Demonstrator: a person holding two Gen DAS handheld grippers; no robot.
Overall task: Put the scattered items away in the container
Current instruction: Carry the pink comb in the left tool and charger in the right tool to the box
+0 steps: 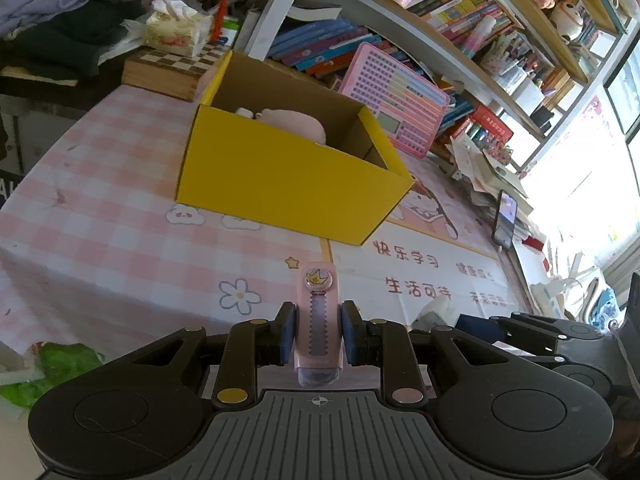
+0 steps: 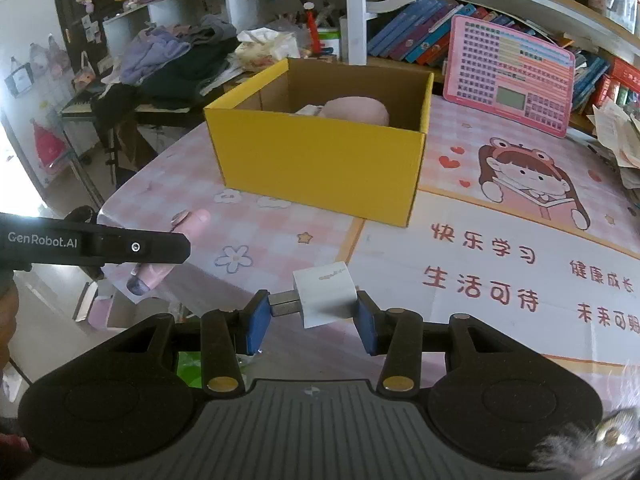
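Note:
A yellow cardboard box (image 1: 280, 172) stands open on the pink checked table; it also shows in the right wrist view (image 2: 316, 168). A pink soft item (image 1: 294, 120) lies inside it. My left gripper (image 1: 319, 332) is shut on a pink retractable utility knife (image 1: 319, 320) with a crown sticker, held above the table in front of the box. My right gripper (image 2: 314, 312) is shut on a white charger plug (image 2: 326, 294), its prongs touching the left pad, also short of the box. The left gripper and its pink knife (image 2: 160, 264) appear at the left of the right wrist view.
A pink toy tablet (image 2: 512, 76) leans against the bookshelf behind the box. A chessboard box (image 1: 168, 68) and tissue pack (image 1: 176, 28) sit at the back left. A phone (image 1: 505, 220) stands at the right. A green bag (image 1: 52, 368) lies near left.

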